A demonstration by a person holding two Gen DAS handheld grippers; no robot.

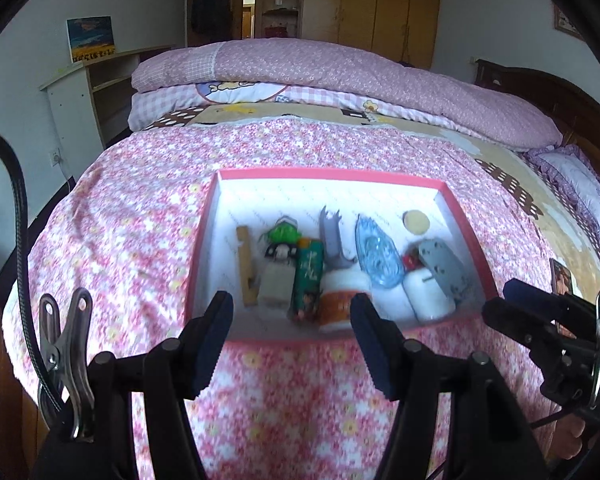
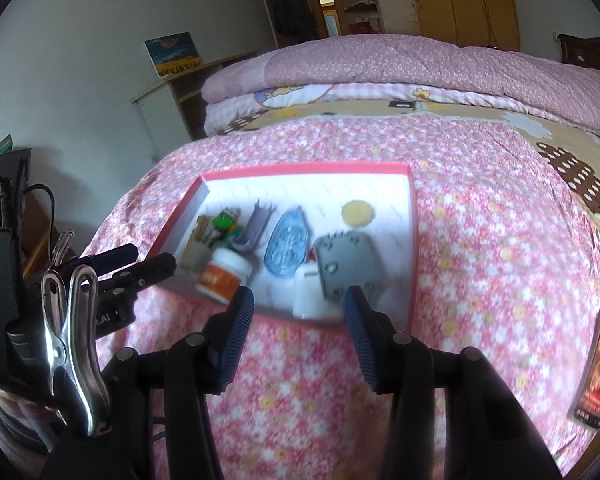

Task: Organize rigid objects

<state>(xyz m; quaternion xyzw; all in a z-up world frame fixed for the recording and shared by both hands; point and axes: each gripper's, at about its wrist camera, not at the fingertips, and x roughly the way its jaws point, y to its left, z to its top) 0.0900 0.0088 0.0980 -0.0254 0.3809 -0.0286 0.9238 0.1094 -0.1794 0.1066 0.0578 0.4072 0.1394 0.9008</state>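
Grippers, left [image 1: 292, 336] and right [image 2: 298, 328], part open, empty; approach box [image 1: 324, 175] square, select one item.

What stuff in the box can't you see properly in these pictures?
- Orange-labelled jar: left wrist view, its label is too blurred to read.
- Wooden stick: right wrist view, nearly all hidden behind the box wall.
- White cup: right wrist view, partly covered by the grey plate and right gripper.
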